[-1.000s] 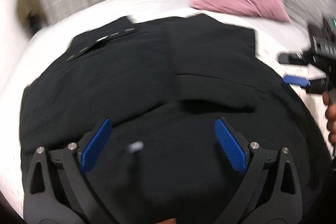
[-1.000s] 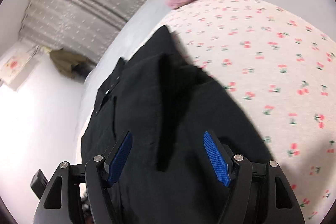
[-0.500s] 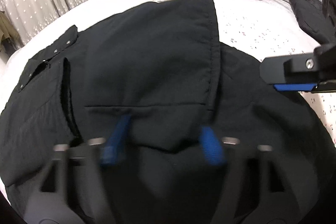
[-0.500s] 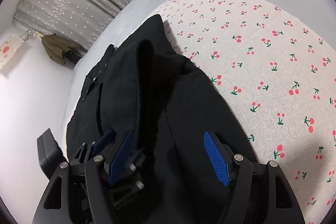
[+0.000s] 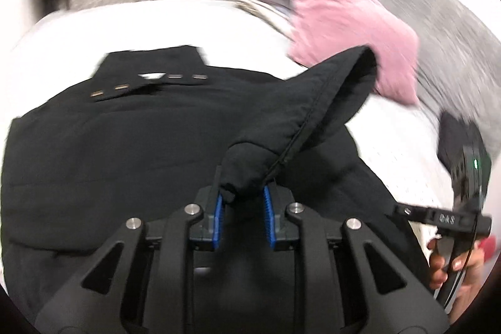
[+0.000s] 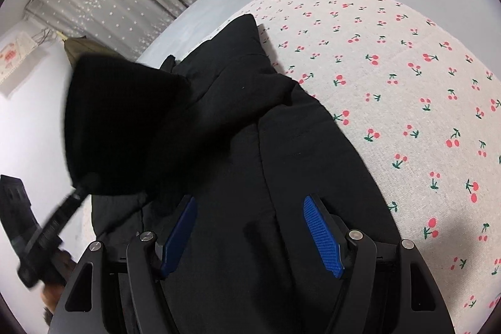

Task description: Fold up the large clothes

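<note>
One black jacket on cherry-print bed, one pink pillow far; left gripper clenched on raised jacket fold, right gripper released above it.

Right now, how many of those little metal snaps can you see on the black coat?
5 show as blurred pale dashes in a row along the black coat collar: two left, three right of a white tag. Folds may hide more.
</note>
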